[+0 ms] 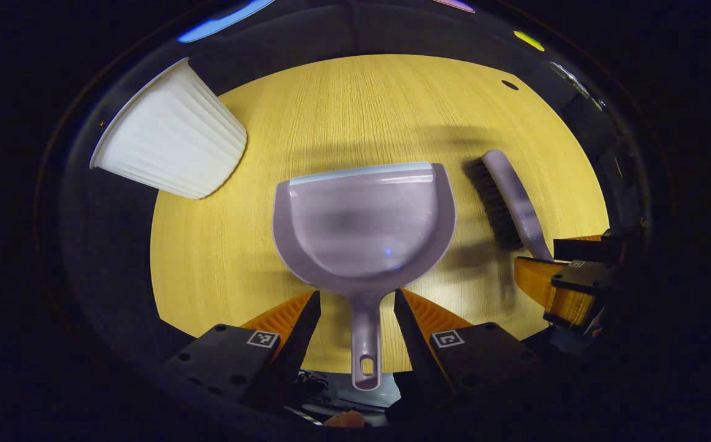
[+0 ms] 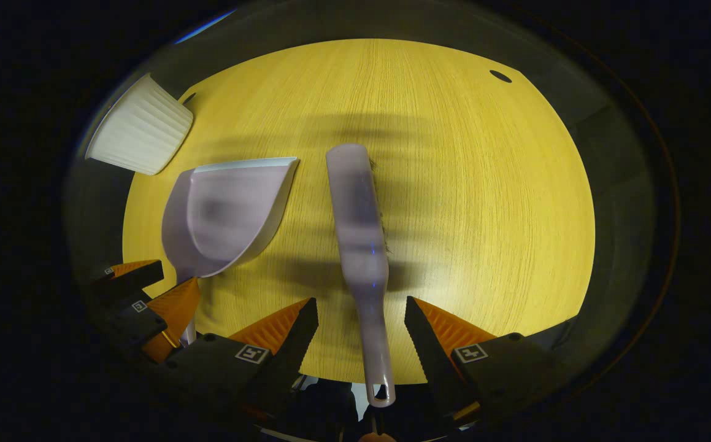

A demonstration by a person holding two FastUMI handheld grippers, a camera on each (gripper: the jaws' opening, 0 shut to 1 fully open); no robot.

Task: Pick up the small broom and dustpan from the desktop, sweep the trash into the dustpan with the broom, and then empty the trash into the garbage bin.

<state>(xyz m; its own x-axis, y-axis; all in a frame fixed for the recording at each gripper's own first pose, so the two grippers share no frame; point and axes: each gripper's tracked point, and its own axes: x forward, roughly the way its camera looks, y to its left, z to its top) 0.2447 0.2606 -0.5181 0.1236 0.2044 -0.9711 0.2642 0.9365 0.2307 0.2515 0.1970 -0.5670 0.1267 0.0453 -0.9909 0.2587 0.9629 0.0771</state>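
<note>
A lilac dustpan (image 1: 361,221) lies in the middle of the left gripper view, mouth pointing away. Its handle (image 1: 365,344) runs back between the fingers of my left gripper (image 1: 357,301), which stands open with a gap on each side. To its right is the lilac broom (image 1: 511,196) with dark bristles. In the right gripper view the broom (image 2: 355,209) lies lengthwise. Its handle (image 2: 375,350) passes between the fingers of my right gripper (image 2: 361,305), also open and not touching it. The dustpan (image 2: 232,209) and the left gripper (image 2: 146,294) sit to the left there.
A white ribbed bin (image 1: 171,135) stands at the table's far left edge, seen also as the bin (image 2: 140,132) in the right gripper view. The round yellow wooden table (image 1: 343,110) has a small dark hole (image 1: 510,85) far right. Both handles reach past its near edge.
</note>
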